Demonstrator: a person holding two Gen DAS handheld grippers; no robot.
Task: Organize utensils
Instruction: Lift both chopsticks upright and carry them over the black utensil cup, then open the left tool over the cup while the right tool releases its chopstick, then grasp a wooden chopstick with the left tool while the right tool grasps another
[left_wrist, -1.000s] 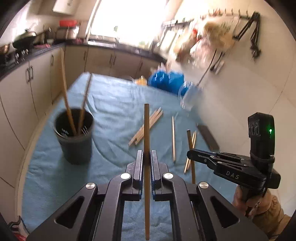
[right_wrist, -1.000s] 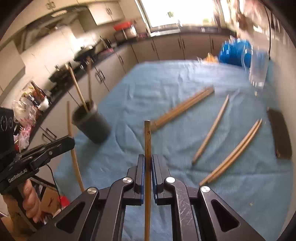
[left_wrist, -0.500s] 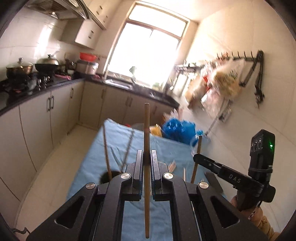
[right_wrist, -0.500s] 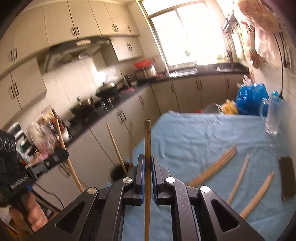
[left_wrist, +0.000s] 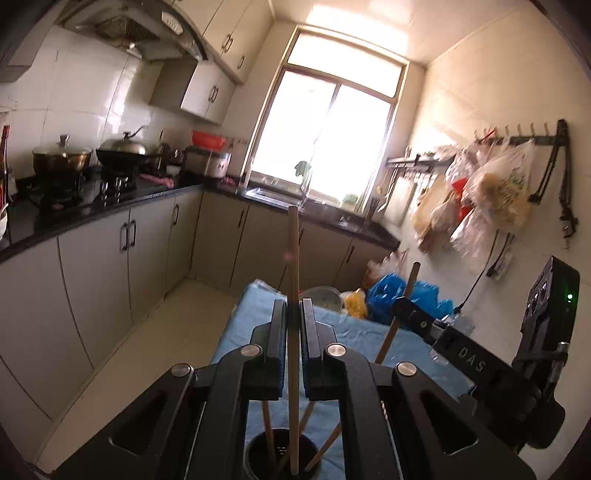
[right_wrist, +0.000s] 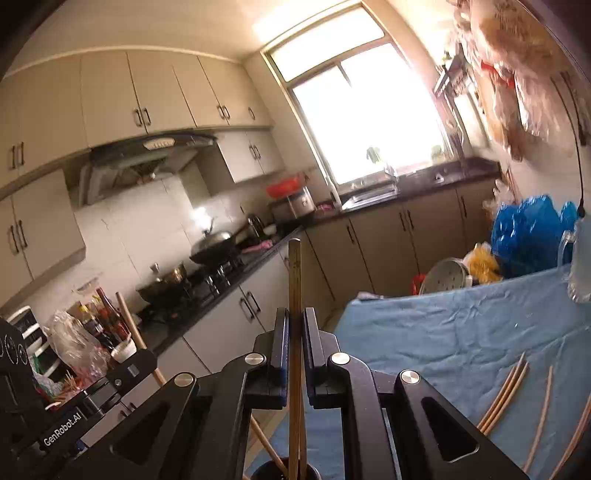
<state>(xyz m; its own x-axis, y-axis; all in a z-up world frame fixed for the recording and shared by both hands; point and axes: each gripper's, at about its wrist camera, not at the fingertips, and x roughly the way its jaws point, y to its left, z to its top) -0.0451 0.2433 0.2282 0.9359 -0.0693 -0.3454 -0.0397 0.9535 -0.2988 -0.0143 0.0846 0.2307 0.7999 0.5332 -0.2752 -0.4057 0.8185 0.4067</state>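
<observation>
My left gripper is shut on an upright wooden chopstick. Its lower end hangs over the mouth of a dark cup that holds other chopsticks. To the right, my right gripper grips a second chopstick. In the right wrist view that gripper is shut on its upright chopstick, whose lower end is at the cup. The left gripper shows at lower left with its chopstick. Several loose chopsticks lie on the blue cloth.
The blue-clothed table carries blue plastic bags, a clear bottle and a metal bowl at its far end. A counter with pots runs along the left. Bags hang on the right wall.
Both grippers have risen and tipped upward, each still holding its chopstick. The cup has gone from ahead on the table to directly below the chopsticks' lower ends.
</observation>
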